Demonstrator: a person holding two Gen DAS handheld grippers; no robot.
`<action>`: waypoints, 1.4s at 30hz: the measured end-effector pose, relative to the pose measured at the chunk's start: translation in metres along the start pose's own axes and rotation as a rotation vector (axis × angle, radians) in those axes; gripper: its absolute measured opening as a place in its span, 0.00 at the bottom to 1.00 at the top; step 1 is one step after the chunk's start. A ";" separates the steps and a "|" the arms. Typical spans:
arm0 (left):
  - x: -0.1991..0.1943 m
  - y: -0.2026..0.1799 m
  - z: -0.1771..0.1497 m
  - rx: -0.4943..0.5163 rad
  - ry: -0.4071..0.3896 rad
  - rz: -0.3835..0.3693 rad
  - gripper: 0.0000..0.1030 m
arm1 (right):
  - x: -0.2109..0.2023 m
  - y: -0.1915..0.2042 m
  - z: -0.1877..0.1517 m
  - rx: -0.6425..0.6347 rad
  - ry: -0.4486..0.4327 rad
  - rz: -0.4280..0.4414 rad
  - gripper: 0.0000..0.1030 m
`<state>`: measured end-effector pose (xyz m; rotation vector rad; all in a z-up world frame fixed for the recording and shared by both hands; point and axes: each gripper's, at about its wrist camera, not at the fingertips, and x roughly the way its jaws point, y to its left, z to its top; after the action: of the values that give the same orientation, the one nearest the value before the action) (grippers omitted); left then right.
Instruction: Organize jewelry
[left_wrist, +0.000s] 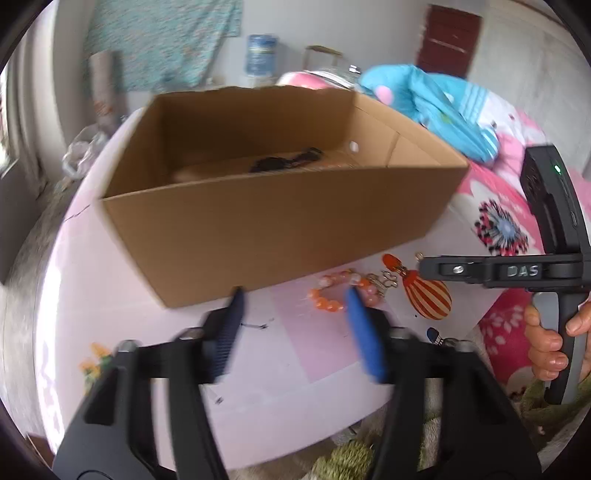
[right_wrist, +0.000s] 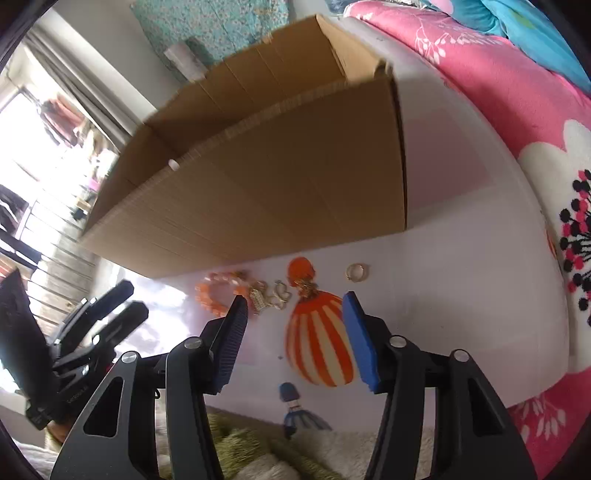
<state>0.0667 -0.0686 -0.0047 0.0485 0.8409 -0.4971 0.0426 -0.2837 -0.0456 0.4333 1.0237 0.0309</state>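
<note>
Pink table (right_wrist: 461, 295), 2 open claws angled down over striped earring (right_wrist: 317, 339)

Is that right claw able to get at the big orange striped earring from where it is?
Probably yes: the right claw is open, with the orange striped earring lying flat between its fingers and nothing on top of it.

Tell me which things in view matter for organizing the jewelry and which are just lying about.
For the job:
cardboard box
orange bead bracelet
orange striped earring
gold ring
gold charms
blue earring

Lying about:
blue plush toy
pink floral blanket
water jug
</note>
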 end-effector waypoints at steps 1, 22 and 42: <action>0.006 -0.007 0.001 0.036 0.008 -0.038 0.34 | 0.002 0.000 0.000 -0.003 0.003 -0.002 0.48; 0.052 -0.052 0.002 0.471 0.128 -0.076 0.09 | 0.010 -0.025 0.011 0.010 -0.008 0.055 0.48; 0.019 0.067 -0.003 -0.257 0.053 -0.266 0.08 | 0.005 -0.014 0.008 0.004 -0.012 0.049 0.48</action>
<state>0.1050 -0.0167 -0.0305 -0.2907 0.9631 -0.6348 0.0497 -0.2982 -0.0514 0.4615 1.0014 0.0696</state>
